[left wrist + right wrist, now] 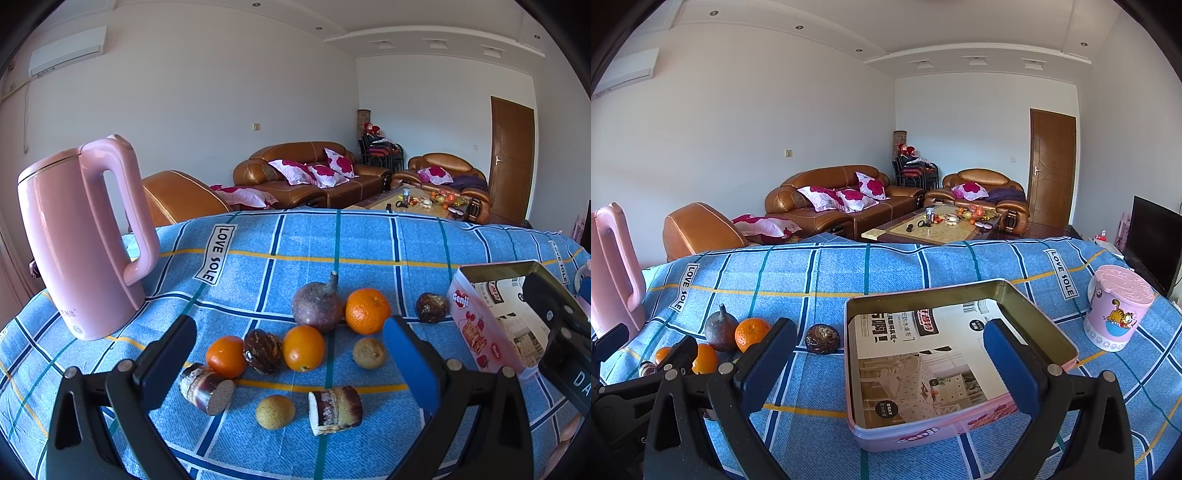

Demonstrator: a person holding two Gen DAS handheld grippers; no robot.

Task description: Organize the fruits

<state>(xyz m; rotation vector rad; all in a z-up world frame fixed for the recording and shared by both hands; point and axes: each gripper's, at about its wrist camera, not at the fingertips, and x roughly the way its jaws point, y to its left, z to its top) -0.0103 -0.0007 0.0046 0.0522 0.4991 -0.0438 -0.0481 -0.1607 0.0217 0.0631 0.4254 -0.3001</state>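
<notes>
Both grippers are spread wide and hold nothing: the left gripper [291, 354] hangs over the fruit [303, 348] scattered on the blue checked cloth [295, 243], and the right gripper [890, 347] hangs over the open pink tin [960, 435]. The tin sits just right of the fruit, a printed sheet [923, 362] lying inside.

Behind the brown leather sofa [827, 201] stood a plain white wall [738, 122], to its right a low coffee table [934, 229], an armchair [982, 188] and a wooden door [1052, 168].
</notes>
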